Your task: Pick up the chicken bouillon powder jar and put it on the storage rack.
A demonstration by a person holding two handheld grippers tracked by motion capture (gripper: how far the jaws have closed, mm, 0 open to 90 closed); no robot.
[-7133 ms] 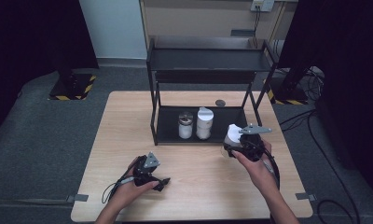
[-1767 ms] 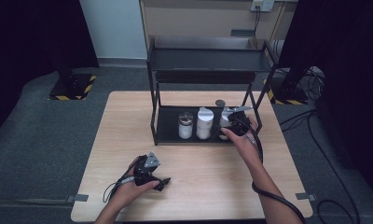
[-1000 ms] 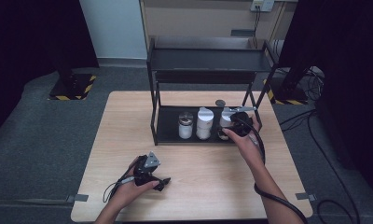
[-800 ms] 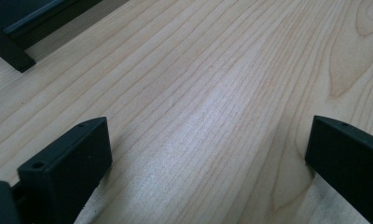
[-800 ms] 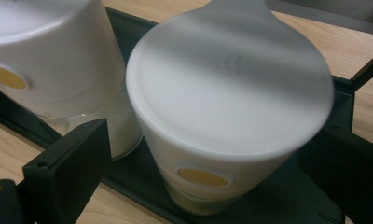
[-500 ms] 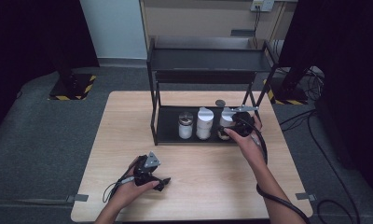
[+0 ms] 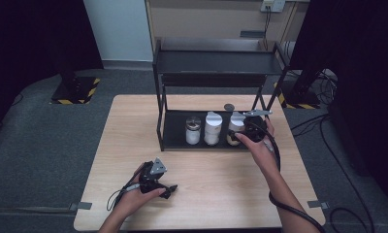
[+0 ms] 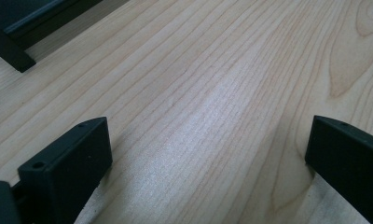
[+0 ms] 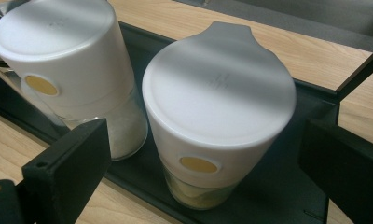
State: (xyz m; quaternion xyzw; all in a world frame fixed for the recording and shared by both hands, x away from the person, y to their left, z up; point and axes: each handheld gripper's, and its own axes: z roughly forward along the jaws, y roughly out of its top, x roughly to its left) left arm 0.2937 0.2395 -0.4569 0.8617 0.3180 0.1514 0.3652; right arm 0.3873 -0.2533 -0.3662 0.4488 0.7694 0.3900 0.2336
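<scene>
The white-lidded jar (image 9: 212, 135) stands just right of centre in the right gripper view, upright on the bottom tray of the black shelf rack (image 7: 216, 63). In the high view it is the rightmost of three containers, right of centre in the frame. Its white cap is broad, smooth and flares above a narrower clear body holding something pale yellowish; a small gold dot marks the cap's front. By the look of it the body is glass or hard clear plastic, so stiff, probably slippery, and liable to crack if knocked against the tray lip or the rack post at the right. The cap's tapered wall looks like the widest and most slide-prone place to hold; the straighter band near the gold dot, or the clear body below, would likely give a surer hold.

The right gripper (image 9: 201, 172) has its jaws spread wide, one on either side of the jar and, as far as I can tell, touching neither side.

To the left stands a second white-lidded jar (image 9: 68, 70), close beside the first, and in the high view a third jar (image 7: 193, 130) with a darker lid.

The left gripper (image 8: 208, 163) rests low over the bare wooden table (image 8: 212, 70), jaws wide and empty, in the lower left of the high view.
</scene>
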